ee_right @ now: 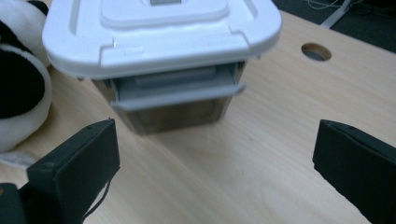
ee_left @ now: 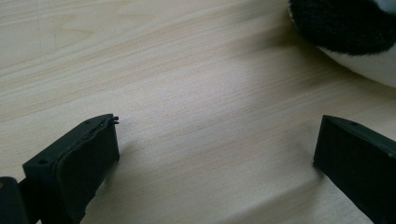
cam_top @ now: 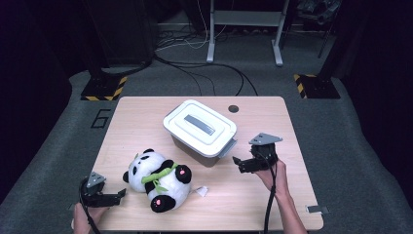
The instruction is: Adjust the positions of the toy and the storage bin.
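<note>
1. The plush panda [cam_top: 158, 179] lies on its back at about 7 o'clock on the wooden table [cam_top: 272, 122]. Its green bamboo sprig runs across its belly, and a small white tag sticks out at its 3 o'clock side. I judge it is lying free like this so that I can pick it up.
2. The storage box [cam_top: 200, 132] sits near the table's centre, at about 1 o'clock from the panda and just apart from it. Its white lid [ee_right: 159, 28] is on and closed, with a grey handle recess on top. I reckon the lid has to come off before anything goes inside.
3. My left gripper [cam_top: 120, 195] rests low at the table's 7 o'clock corner, pointing toward 3 o'clock at the panda's lower body. Its jaws stand wide apart with nothing between them. In the left gripper view only bare wood lies between them, with the panda's black-and-white fur at 1 o'clock, so I read this as lined up for a grab.
4. My right gripper [cam_top: 236, 163] hovers at the box's 4 o'clock side and faces its grey end latch [ee_right: 177, 91]. Its jaws also gape wide and hold nothing. The right gripper view has that latch centred straight ahead, which suggests I am aiming to unclip it.
5. A round cable hole [cam_top: 234, 108] sits at the table's 12 o'clock edge, clear of the work.
</note>
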Demonstrator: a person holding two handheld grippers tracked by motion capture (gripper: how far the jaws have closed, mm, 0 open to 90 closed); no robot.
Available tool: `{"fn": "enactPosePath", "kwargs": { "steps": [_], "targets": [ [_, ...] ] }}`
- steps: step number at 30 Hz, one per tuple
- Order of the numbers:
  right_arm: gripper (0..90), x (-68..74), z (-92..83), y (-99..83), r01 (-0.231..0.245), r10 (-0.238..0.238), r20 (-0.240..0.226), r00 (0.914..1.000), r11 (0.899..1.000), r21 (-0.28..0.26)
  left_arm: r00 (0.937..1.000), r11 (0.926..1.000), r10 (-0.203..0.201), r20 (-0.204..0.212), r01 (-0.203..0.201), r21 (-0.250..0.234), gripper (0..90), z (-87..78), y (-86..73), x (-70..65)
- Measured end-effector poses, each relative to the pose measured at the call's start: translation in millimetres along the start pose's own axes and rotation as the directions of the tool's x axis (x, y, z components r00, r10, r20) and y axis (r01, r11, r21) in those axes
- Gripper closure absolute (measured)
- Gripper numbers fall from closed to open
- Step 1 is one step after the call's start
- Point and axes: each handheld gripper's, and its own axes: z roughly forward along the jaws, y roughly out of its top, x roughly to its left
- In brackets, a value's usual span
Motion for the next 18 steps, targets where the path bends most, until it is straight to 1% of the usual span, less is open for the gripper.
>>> {"fn": "enactPosePath", "kwargs": {
  "steps": [1,4,5,6,7,8,9,10,12,14,15,16,17,18],
  "targets": [
    [0.0,0.5,2.5,4.8,0.006,-0.006,-0.005,1.0000,1.000,-0.004,1.0000,0.9999,-0.005,-0.004,0.005,-0.009,0.0,0.9,-0.2,-0.4],
    [0.0,2.0,10.3,18.5,0.016,-0.016,-0.032,0.9993,1.000,-0.015,0.9999,0.9999,-0.011,-0.007,0.010,-0.009,0.0,1.3,0.2,-0.8],
    [0.0,3.2,16.9,27.0,0.020,-0.021,-0.047,0.9987,1.000,-0.022,0.9999,0.9999,-0.011,-0.009,0.011,-0.008,0.0,1.4,0.4,-0.9],
    [0.0,3.2,16.9,27.0,0.020,-0.021,-0.047,0.9987,1.000,-0.022,0.9999,0.9999,-0.015,-0.009,0.015,-0.005,0.0,1.5,0.6,-1.3],
    [0.0,4.2,20.6,31.3,0.023,-0.024,-0.048,0.9985,1.000,-0.018,0.9999,0.9999,-0.011,-0.009,0.011,0.004,0.0,1.1,1.4,-1.0],
    [0.0,5.2,24.6,35.6,0.029,-0.029,-0.048,0.9984,0.999,-0.014,0.9999,0.9999,-0.013,-0.010,0.013,0.000,0.0,1.6,1.4,-1.2],
    [2.7,7.3,31.9,44.2,0.044,-0.044,-0.057,0.9974,0.999,-0.013,0.9998,0.9999,-0.016,-0.010,0.016,-0.004,0.0,2.0,1.4,-1.4],
    [2.7,7.3,31.9,44.2,0.044,-0.044,-0.057,0.9974,0.999,-0.013,0.9998,0.9999,-0.016,-0.011,0.016,-0.005,0.0,2.3,1.5,-1.5],
    [8.2,9.6,39.1,52.9,0.064,-0.064,-0.067,0.9957,0.998,-0.012,0.9998,0.9999,-0.016,-0.011,0.016,-0.003,0.0,2.1,1.6,-1.6],
    [15.8,12.0,45.7,61.7,0.084,-0.085,-0.064,0.9943,0.996,-0.017,0.9998,0.9999,-0.016,-0.011,0.016,-0.003,0.0,2.1,1.6,-1.5],
    [18.3,13.2,48.8,66.2,0.085,-0.086,-0.076,0.9934,0.996,-0.012,0.9998,0.9999,-0.017,-0.011,0.017,-0.003,0.0,2.1,1.6,-1.6],
    [23.8,14.2,52.5,70.6,0.088,-0.089,-0.087,0.9923,0.996,-0.012,0.9998,0.9999,-0.017,-0.011,0.017,-0.003,0.0,2.1,1.6,-1.6],
    [30.7,16.0,59.6,79.2,0.107,-0.106,-0.080,0.9911,0.994,0.006,0.9998,0.9998,-0.018,-0.011,0.018,-0.005,0.0,2.1,1.6,-1.6],
    [30.7,16.0,59.6,79.2,0.107,-0.106,-0.080,0.9911,0.994,0.006,0.9998,0.9998,-0.018,-0.011,0.018,-0.005,0.0,2.1,1.6,-1.6]
  ]
}}
